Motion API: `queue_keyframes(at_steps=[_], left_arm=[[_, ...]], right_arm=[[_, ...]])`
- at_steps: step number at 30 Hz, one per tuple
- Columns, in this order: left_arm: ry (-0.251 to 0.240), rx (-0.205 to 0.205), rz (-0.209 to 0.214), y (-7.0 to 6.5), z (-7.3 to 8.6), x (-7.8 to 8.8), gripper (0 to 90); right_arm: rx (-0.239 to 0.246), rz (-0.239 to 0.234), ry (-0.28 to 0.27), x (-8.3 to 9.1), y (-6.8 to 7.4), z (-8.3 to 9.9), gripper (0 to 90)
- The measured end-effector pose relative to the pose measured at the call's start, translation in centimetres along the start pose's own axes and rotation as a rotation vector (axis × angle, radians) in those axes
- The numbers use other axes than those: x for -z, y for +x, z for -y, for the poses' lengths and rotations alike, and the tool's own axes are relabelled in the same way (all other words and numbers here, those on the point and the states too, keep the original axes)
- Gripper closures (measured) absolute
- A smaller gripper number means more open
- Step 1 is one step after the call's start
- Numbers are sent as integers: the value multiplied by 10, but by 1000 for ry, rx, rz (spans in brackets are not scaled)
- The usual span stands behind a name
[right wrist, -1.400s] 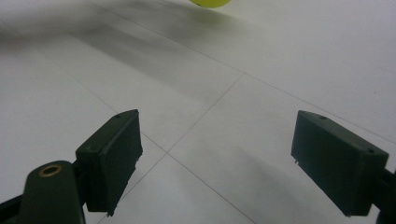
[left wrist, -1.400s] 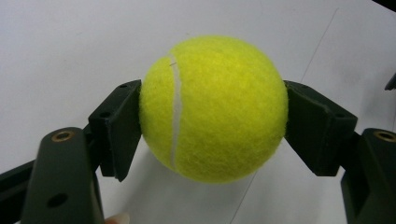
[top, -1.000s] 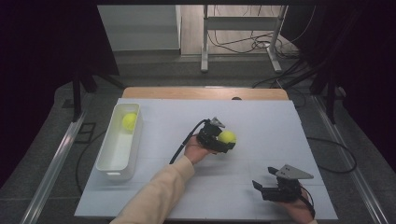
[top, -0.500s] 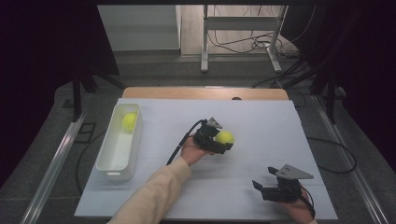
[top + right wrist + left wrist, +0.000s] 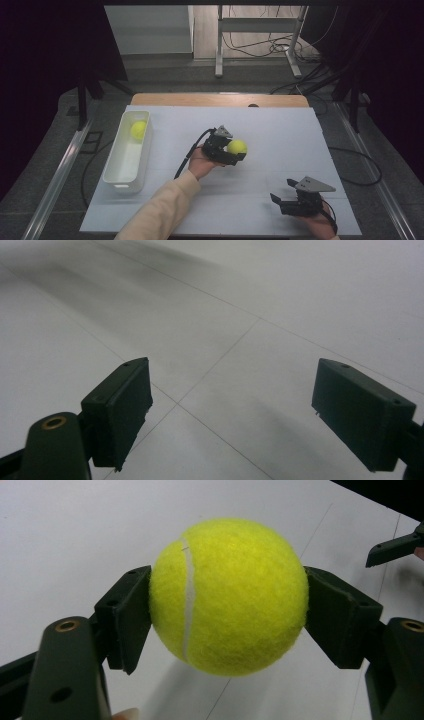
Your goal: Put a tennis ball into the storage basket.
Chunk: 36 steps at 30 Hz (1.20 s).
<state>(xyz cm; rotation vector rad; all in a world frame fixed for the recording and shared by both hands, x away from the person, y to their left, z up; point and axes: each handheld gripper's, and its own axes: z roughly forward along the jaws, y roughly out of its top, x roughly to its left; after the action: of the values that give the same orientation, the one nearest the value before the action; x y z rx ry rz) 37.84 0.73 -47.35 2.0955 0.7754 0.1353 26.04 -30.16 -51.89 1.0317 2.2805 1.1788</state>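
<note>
At the centre of the high view our left tongs gripped a tennis ball between their jaws, lifted just clear of the white table, its shadow beneath it in the left gripper view. The white bin stood at centre left of that frame, well apart from the ball and on the left tongs' side, and a second ball already lay at its far end. Our right tongs rested spread and empty at lower right, farther from the bin.
</note>
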Motion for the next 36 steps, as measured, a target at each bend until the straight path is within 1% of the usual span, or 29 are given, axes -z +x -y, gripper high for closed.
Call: queue_keyframes(at_steps=[6,11,16,18,30,36], left_arm=[[-8,4,-4,2,3,8,255],[-13,7,-5,2,5,12,255],[-16,-14,-18,0,7,19,255],[-19,-15,-24,0,8,22,255],[-39,18,-35,9,18,35,255],[-50,28,-40,11,22,42,255]], right_arm=[[-2,-1,0,0,0,0,165],[-2,1,3,0,0,0,165],[1,3,2,0,0,0,165],[0,4,2,0,0,0,165],[0,4,4,-1,0,0,165],[1,5,5,0,1,0,166]])
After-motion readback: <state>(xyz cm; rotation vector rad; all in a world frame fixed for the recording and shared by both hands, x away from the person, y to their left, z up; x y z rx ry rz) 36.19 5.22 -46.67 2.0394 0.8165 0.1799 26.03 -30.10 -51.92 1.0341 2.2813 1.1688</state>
